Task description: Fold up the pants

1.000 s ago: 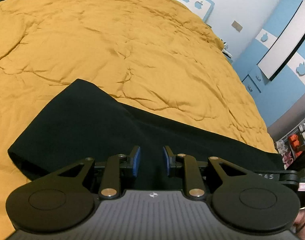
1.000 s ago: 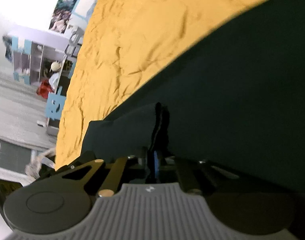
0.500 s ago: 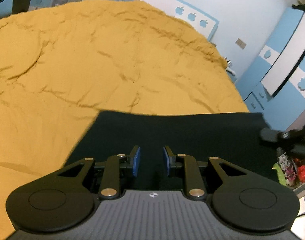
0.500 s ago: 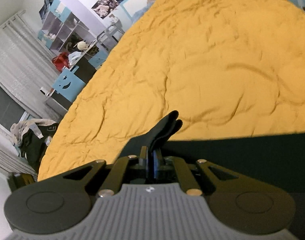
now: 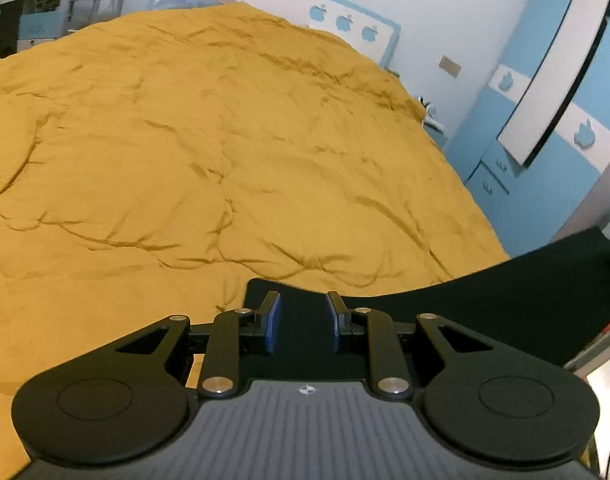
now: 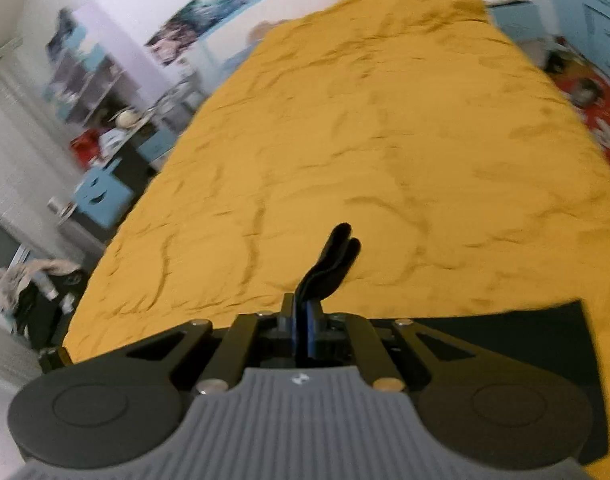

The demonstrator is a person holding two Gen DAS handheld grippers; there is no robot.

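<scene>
The black pants (image 5: 485,300) stretch as a dark band from under my left gripper (image 5: 303,322) off to the right, lifted above the yellow-orange bed cover (image 5: 225,160). My left gripper is open with its blue pads apart, and black cloth lies between and below them. In the right wrist view my right gripper (image 6: 305,328) is shut on a fold of the black pants (image 6: 333,260), which sticks up past the fingertips. More black cloth (image 6: 505,320) hangs to the right of it.
The wrinkled bed cover (image 6: 385,140) fills most of both views. A blue and white wardrobe (image 5: 545,120) stands right of the bed. A blue headboard with apple shapes (image 5: 345,28) is at the far end. Shelves and a blue box (image 6: 101,196) stand to the left.
Both grippers have risen and tipped up, so more of the bed and room shows. The pants have been lifted off the bed with the right gripper and now show only as a narrow band.
</scene>
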